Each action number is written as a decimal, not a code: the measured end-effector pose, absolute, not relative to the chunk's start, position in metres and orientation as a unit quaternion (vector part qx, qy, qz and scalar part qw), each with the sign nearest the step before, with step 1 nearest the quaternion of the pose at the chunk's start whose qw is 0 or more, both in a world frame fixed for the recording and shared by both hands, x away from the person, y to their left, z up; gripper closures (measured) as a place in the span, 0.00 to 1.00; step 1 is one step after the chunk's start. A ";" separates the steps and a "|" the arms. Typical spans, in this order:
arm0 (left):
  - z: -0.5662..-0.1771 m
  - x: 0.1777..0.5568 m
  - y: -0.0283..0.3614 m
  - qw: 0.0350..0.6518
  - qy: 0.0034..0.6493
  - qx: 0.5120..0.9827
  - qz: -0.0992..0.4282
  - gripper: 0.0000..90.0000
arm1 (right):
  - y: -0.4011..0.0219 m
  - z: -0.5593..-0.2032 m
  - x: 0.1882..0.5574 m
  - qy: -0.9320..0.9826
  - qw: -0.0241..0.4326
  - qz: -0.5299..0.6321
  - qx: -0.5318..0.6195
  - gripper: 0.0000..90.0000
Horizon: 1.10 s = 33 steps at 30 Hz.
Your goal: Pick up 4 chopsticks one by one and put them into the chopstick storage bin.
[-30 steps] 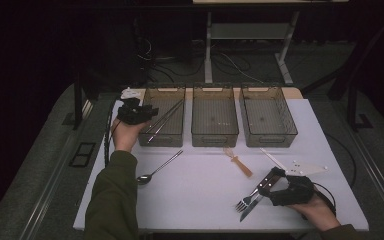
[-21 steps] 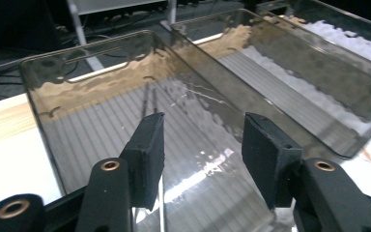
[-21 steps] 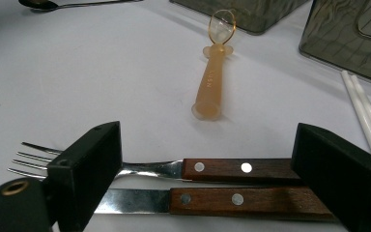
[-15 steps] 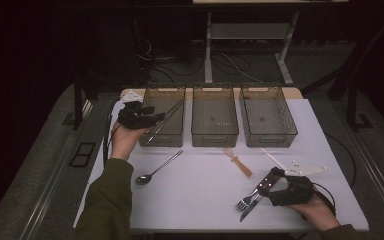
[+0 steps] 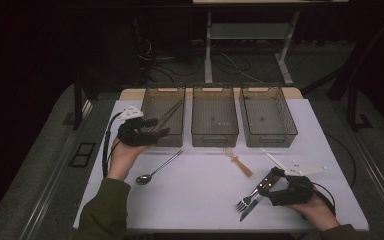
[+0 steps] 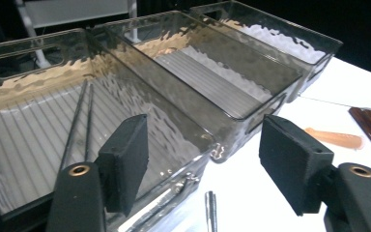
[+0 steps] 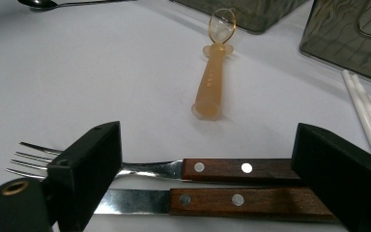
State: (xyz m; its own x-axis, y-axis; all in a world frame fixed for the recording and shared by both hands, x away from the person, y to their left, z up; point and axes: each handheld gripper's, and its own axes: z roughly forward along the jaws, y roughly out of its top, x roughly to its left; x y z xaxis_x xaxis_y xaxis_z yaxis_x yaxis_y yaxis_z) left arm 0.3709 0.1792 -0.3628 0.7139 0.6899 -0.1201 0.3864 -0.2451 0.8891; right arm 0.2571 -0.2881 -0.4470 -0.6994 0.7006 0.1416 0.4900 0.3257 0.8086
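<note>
A: Here, what surrounds the left gripper (image 5: 152, 131)?

B: It hangs at the near corner of the left bin (image 5: 163, 113), first of three smoked plastic bins in a row; the middle bin (image 5: 214, 116) and the right bin (image 5: 267, 111) follow. Its jaws have just been opening and stand spread, with nothing between the pads (the left gripper view shows only the bin's corner behind them). Two dark chopsticks (image 6: 79, 121) lie in the left bin.

A: And on the white table (image 5: 190, 195)?

B: A metal spoon (image 5: 158, 168) lies just in front of the left bin. A translucent orange spoon (image 7: 215, 72) lies before the middle bin, and white chopsticks (image 7: 367, 116) lie to its right.

A: Where are the things being reached for?

B: The fork (image 7: 164, 168) and the knife (image 7: 232, 200), both wood-handled with rivets, lie side by side at the near right. The right gripper (image 5: 269, 181) is set down over them, jaws wide apart on either side of the handles, pads not pressing. Nothing stands in its way.

A: Any writing?

B: Raised letters run along the orange spoon's handle, too small to read.
</note>
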 end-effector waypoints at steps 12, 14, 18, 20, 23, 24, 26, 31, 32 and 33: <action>-0.377 0.340 0.162 0.485 0.311 0.806 0.136 0.30 | -0.289 -0.446 0.256 0.805 0.119 0.449 0.369 0.12; -0.381 0.334 0.157 0.481 0.303 0.812 0.133 0.29 | -0.289 -0.446 0.255 0.804 0.119 0.450 0.370 0.12; -0.389 0.321 0.149 0.474 0.288 0.823 0.124 0.26 | -0.288 -0.445 0.255 0.804 0.120 0.451 0.368 0.12; -0.393 0.315 0.146 0.466 0.279 0.831 0.123 0.25 | -0.288 -0.445 0.255 0.806 0.119 0.451 0.366 0.12; -0.399 0.305 0.143 0.464 0.273 0.835 0.118 0.24 | -0.288 -0.445 0.255 0.806 0.120 0.450 0.365 0.12; -0.401 0.303 0.142 0.463 0.272 0.835 0.118 0.23 | -0.288 -0.445 0.255 0.806 0.121 0.450 0.365 0.12; -0.404 0.298 0.141 0.466 0.270 0.835 0.113 0.22 | -0.289 -0.445 0.255 0.805 0.120 0.451 0.366 0.12; -0.412 0.285 0.141 0.456 0.257 0.844 0.116 0.17 | -0.288 -0.445 0.255 0.806 0.120 0.450 0.365 0.12; -0.414 0.283 0.142 0.461 0.260 0.841 0.112 0.17 | -0.287 -0.445 0.255 0.806 0.120 0.450 0.365 0.12; -0.416 0.282 0.144 0.465 0.262 0.839 0.108 0.16 | -0.287 -0.445 0.255 0.807 0.120 0.449 0.365 0.12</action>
State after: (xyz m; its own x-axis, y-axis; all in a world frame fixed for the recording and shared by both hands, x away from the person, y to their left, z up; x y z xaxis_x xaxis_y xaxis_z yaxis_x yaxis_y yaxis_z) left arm 0.2818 0.1438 -0.4161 0.8398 0.5393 -0.0623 0.3383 -0.4300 0.8370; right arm 0.2549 -0.2873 -0.4451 -0.7045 0.6967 0.1349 0.4817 0.3299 0.8119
